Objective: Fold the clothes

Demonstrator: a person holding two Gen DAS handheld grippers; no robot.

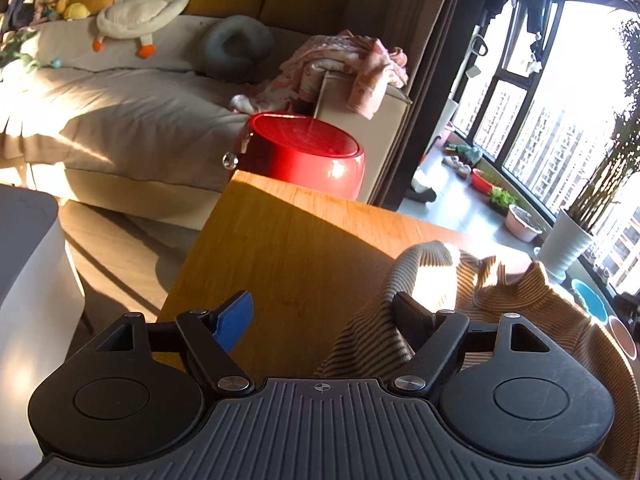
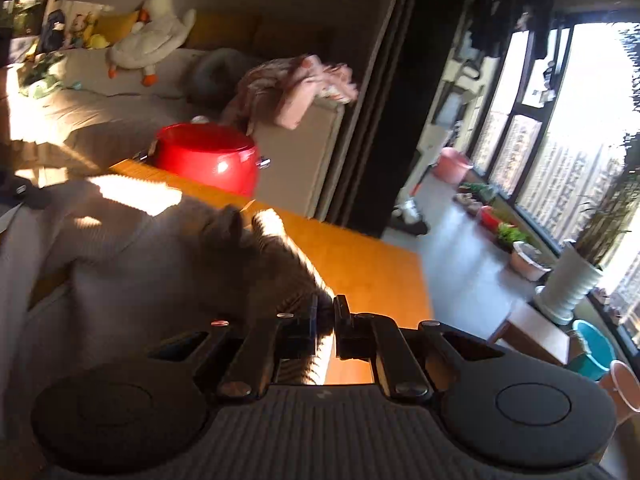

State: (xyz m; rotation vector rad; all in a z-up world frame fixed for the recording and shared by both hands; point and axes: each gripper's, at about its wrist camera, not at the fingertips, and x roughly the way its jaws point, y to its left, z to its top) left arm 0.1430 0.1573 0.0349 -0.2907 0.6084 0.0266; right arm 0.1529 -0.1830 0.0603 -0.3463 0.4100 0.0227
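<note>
Here, in the left wrist view, your left tongs stand spread wide and grasp nothing: the blue-padded finger hangs over the worktop near its left edge, while the black finger rests at the edge of the striped sweater. The sweater lies rumpled on the right part of the wooden worktop, partly sunlit, and runs out of sight under the right side of the tool. Beyond the far edge of the worktop sits a red pot-shaped stool, and behind it a beige sofa carrying a white goose plush and a grey ring cushion. Pink clothes drape over the sofa arm. At the right, potted plants line a bright window.

In the right wrist view, your right tongs are clenched on a fold of the striped sweater, with cloth visible in the narrow slot between the two black fingers. The sweater spreads to the left across the worktop, mostly in shadow, with a sunlit patch near its far edge. The red pot-shaped stool stands past the far edge, the goose plush and the pink clothes behind it. This view is somewhat blurred.
</note>
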